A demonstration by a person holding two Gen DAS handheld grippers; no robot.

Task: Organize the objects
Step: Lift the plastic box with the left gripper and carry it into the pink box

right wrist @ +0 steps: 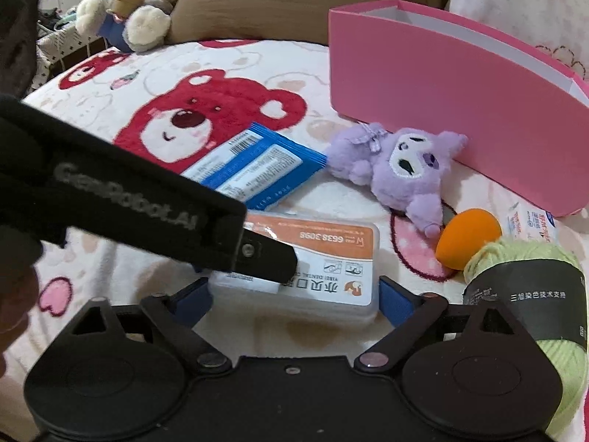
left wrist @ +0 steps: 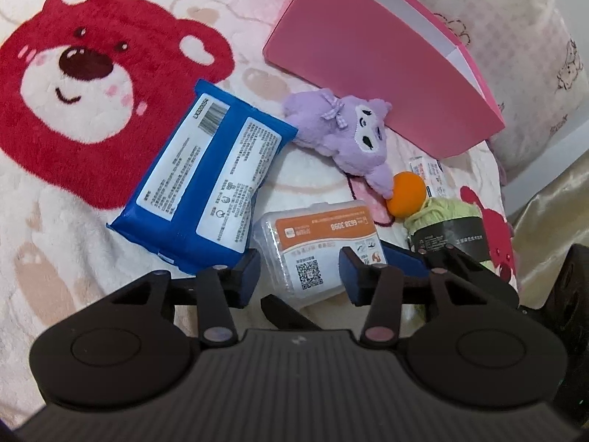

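A clear plastic box with an orange label [left wrist: 316, 246] [right wrist: 324, 258] lies on the bear-print blanket. My left gripper [left wrist: 300, 276] is open, its blue pads on either side of the box's near end. My right gripper [right wrist: 294, 300] is open too, straddling the same box from the other side. The left gripper's black body [right wrist: 121, 199] crosses the right wrist view and hides part of the box. A blue wipes pack [left wrist: 206, 180] [right wrist: 254, 169], a purple plush [left wrist: 346, 136] [right wrist: 405, 165], an orange sponge [left wrist: 406, 199] [right wrist: 467, 239] and green yarn [left wrist: 445, 228] [right wrist: 530, 294] lie around it.
A pink open box [left wrist: 371, 59] [right wrist: 452, 107] stands behind the plush. A small white packet [left wrist: 429, 173] [right wrist: 533, 224] lies by its corner. A pink pouch [right wrist: 416, 246] is under the sponge. A grey rabbit plush [right wrist: 143, 3] and brown pillow [right wrist: 302, 0] are at the back.
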